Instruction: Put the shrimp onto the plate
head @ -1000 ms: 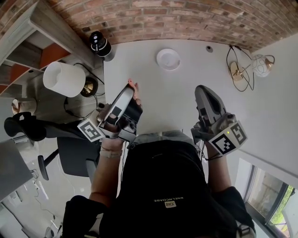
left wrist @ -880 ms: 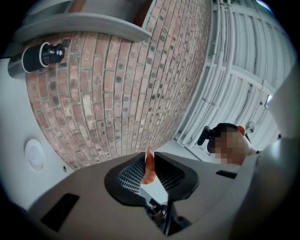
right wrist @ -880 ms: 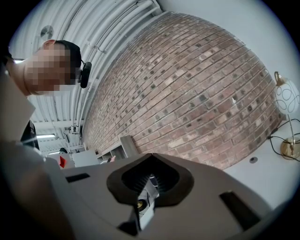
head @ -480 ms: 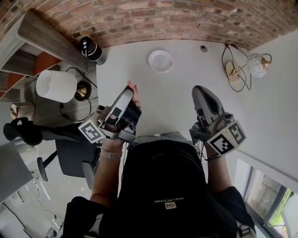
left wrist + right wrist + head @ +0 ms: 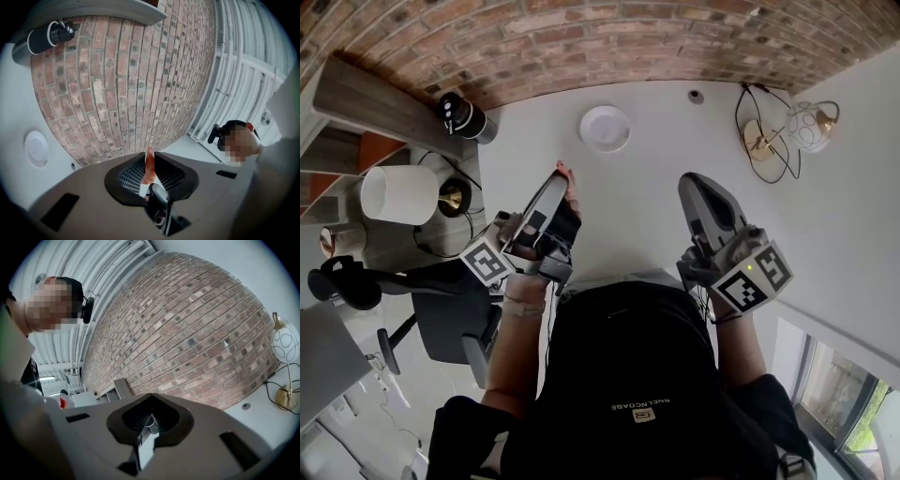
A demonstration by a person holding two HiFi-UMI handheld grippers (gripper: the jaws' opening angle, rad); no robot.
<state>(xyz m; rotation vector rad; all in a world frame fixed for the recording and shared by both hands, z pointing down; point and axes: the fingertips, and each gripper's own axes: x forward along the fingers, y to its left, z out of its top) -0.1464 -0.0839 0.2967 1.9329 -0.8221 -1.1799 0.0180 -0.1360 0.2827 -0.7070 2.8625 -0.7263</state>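
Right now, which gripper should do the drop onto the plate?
Left. The left gripper is shut on the shrimp, and the plate lies just ahead of its tip. The right gripper is shut on nothing and sits farther from the plate.

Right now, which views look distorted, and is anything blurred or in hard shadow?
Head view: the brick wall bends into an arc; the table is evenly lit, without hard shadows. Left gripper view: black corners and bulging bricks, yet the shrimp looks fairly sharp. Right gripper view: the same bulge and black corners.
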